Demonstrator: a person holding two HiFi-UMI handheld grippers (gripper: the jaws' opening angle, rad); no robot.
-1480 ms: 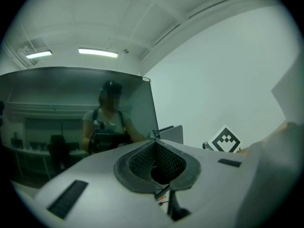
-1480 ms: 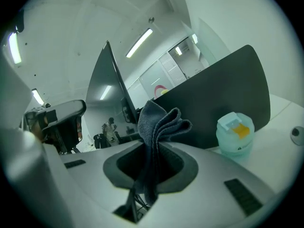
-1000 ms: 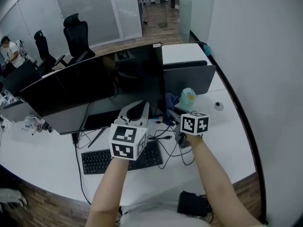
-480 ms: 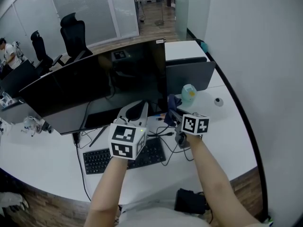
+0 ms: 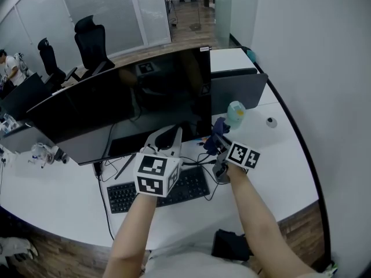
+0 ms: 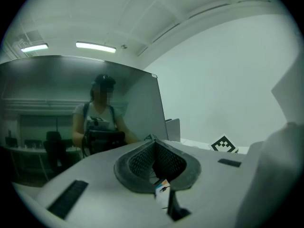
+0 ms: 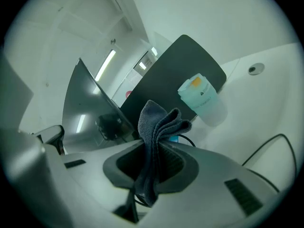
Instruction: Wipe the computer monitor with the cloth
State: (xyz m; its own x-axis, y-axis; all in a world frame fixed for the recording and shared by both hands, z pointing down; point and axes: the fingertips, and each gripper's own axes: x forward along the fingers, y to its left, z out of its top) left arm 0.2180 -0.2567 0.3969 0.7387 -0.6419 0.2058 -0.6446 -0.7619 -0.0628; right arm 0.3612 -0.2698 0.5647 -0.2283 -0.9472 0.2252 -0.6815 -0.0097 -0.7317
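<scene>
Since 1 s ago the right gripper (image 5: 218, 143) is turned a little, so that its marker cube is seen more tilted, and its load is carried slightly closer to the bottle. The left gripper (image 5: 167, 133) is kept in much the same place.

The curved white desk (image 5: 278, 167) is topped by 1 wide, gently curved monitor (image 5: 127, 106), whose glossy black screen is dark and mirror-like. A flat matte dark panel (image 5: 239, 93) is set just beside the monitor's right edge. A black keyboard (image 5: 179, 190) with tangled black cables is laid below the monitor.

The left gripper is held in front of the screen with its ribbed pads pressed together on nothing. The translucent pale bottle (image 5: 235, 113) is stood near the panel. The grey cloth (image 7: 159, 127), soft, napped and bunched into folds, is pinched between the right gripper's 2 jaws, short of the screen, near its lower right corner.
</scene>
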